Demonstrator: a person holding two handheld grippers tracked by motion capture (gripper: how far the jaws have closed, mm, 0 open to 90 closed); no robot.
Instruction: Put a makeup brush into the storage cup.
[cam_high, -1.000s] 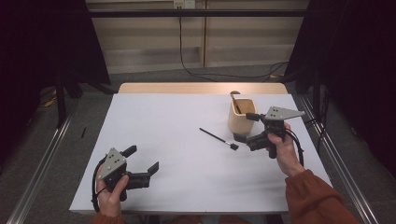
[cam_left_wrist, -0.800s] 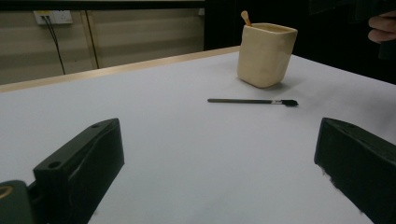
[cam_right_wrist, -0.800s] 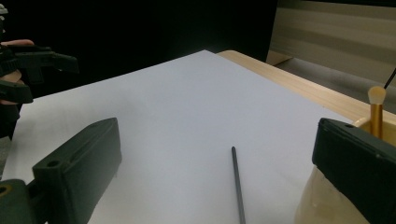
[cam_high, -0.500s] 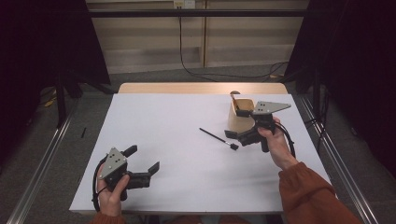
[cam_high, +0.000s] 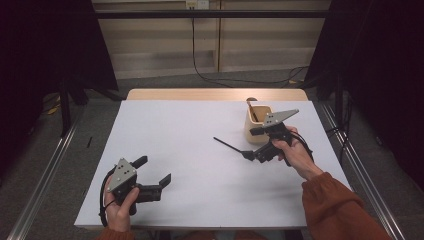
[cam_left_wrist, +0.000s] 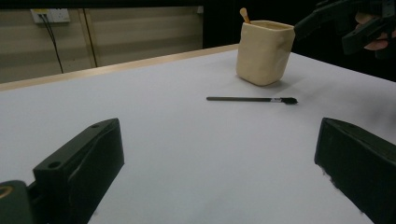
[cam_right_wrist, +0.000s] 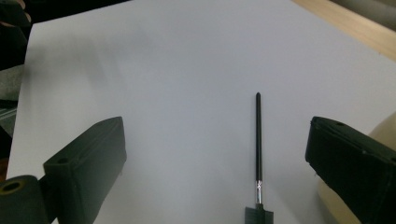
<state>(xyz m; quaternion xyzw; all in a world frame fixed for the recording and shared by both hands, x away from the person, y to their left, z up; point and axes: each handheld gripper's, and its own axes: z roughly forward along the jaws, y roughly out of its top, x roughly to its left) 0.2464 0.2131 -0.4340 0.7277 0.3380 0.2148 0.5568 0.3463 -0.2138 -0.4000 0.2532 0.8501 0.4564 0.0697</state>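
A thin black brush (cam_high: 231, 147) lies flat on the white table (cam_high: 190, 130), right of centre, its handle pointing far-left and its bristle end nearest the person. Just beside it on the far right stands a cream cup (cam_high: 257, 123) with a wooden stick poking out, probably the holder where such tools belong, so the brush looks like the thing to be picked up. The right gripper (cam_high: 256, 144) hangs over the bristle end with its jaws spread wide; in the right gripper view the brush (cam_right_wrist: 258, 149) runs up between them, so the gripper seems lined up along the handle for a grasp. The left gripper (cam_high: 153, 172) rests at the near-left edge, jaws apart and empty, well away from the brush, likely just waiting.
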